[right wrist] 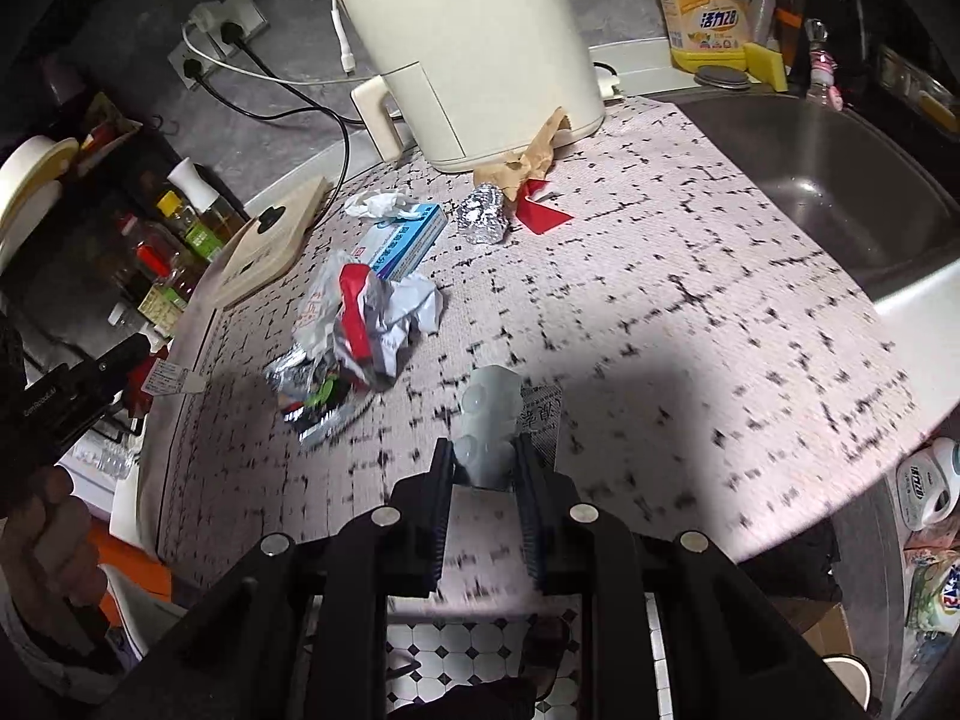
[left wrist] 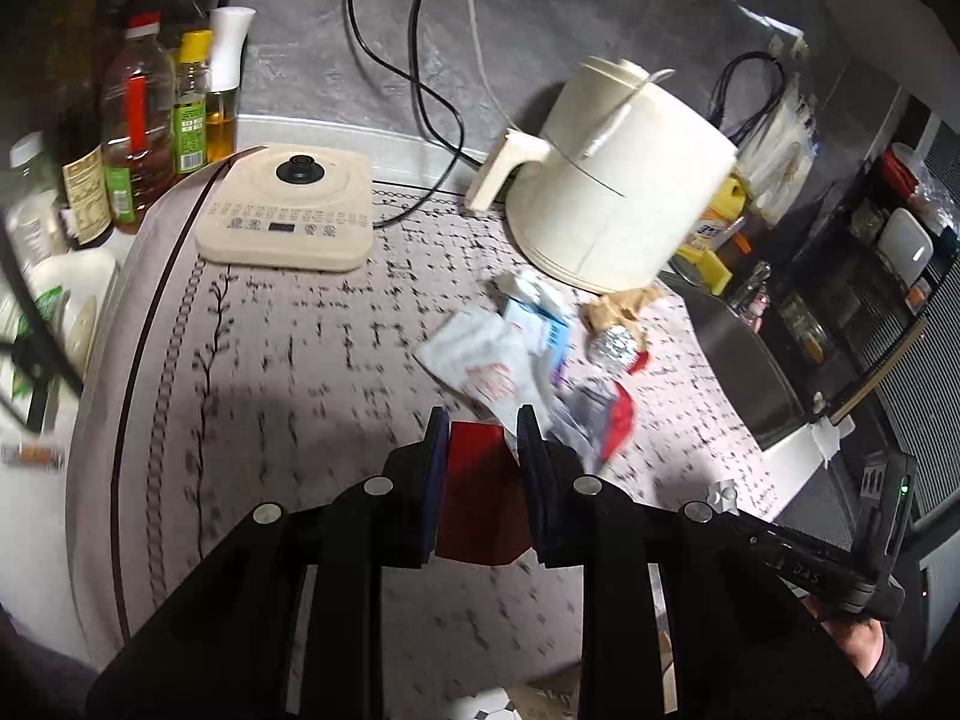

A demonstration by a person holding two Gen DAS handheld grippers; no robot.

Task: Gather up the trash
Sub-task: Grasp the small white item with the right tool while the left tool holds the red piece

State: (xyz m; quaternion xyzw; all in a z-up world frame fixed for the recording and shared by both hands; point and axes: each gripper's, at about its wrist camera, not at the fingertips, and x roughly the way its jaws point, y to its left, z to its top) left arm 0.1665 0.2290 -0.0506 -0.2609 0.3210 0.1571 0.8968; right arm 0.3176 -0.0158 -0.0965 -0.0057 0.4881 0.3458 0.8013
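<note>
My left gripper (left wrist: 483,426) is shut on a flat red paper piece (left wrist: 480,498), held above the patterned tablecloth (left wrist: 270,390). Just beyond it lies the trash pile: a white wrapper (left wrist: 480,354), a blue box (left wrist: 540,312), a foil ball (left wrist: 612,348) and brown paper (left wrist: 618,306). My right gripper (right wrist: 483,456) is shut on a clear plastic blister pack (right wrist: 489,414) near the table's front edge. To its left lie crumpled wrappers (right wrist: 366,324). Farther back are the blue box (right wrist: 402,240), foil ball (right wrist: 483,216), a red scrap (right wrist: 543,213) and a white tissue (right wrist: 378,204).
A cream air fryer (right wrist: 480,48) stands at the back, with a cream cooker base (left wrist: 288,210) beside it and cables (left wrist: 420,90) running to wall sockets. Oil bottles (left wrist: 138,120) line the left side. A steel sink (right wrist: 840,180) and a yellow detergent bottle (right wrist: 702,12) are at the right.
</note>
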